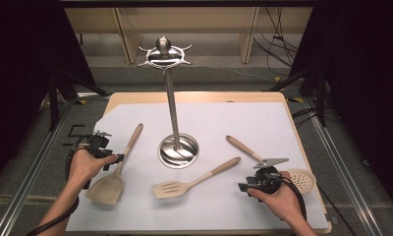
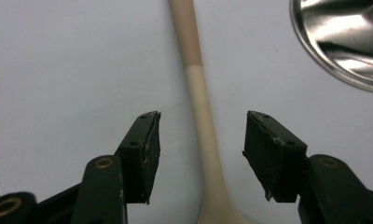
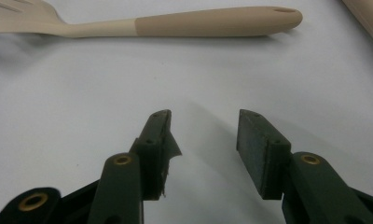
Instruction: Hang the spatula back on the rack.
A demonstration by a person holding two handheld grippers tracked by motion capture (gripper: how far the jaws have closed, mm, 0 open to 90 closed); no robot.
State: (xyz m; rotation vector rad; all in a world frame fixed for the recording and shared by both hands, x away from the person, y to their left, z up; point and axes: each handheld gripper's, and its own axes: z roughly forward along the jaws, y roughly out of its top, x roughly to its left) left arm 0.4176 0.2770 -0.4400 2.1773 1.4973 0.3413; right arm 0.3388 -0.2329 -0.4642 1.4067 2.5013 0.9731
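Observation:
A beige solid spatula (image 1: 117, 172) lies at the left of the white sheet. My left gripper (image 1: 117, 158) hovers over its handle. In the left gripper view the jaws (image 2: 201, 140) stand open on either side of the spatula handle (image 2: 196, 79), and the pads do not touch it. A slotted spatula (image 1: 194, 182) lies in the middle. My right gripper (image 1: 243, 187) rests near the front right, open and empty (image 3: 203, 140), with the slotted spatula's handle (image 3: 212, 22) beyond it. A skimmer (image 1: 302, 180) lies at the right, beside the right hand.
A steel utensil stand (image 1: 172, 108) rises from a round base (image 1: 178, 151) at the table's centre, with hooks at its top (image 1: 164, 54). The base's rim (image 2: 343, 42) is close to the left gripper's right side. The skimmer's handle (image 3: 369, 18) crosses the right gripper view's corner.

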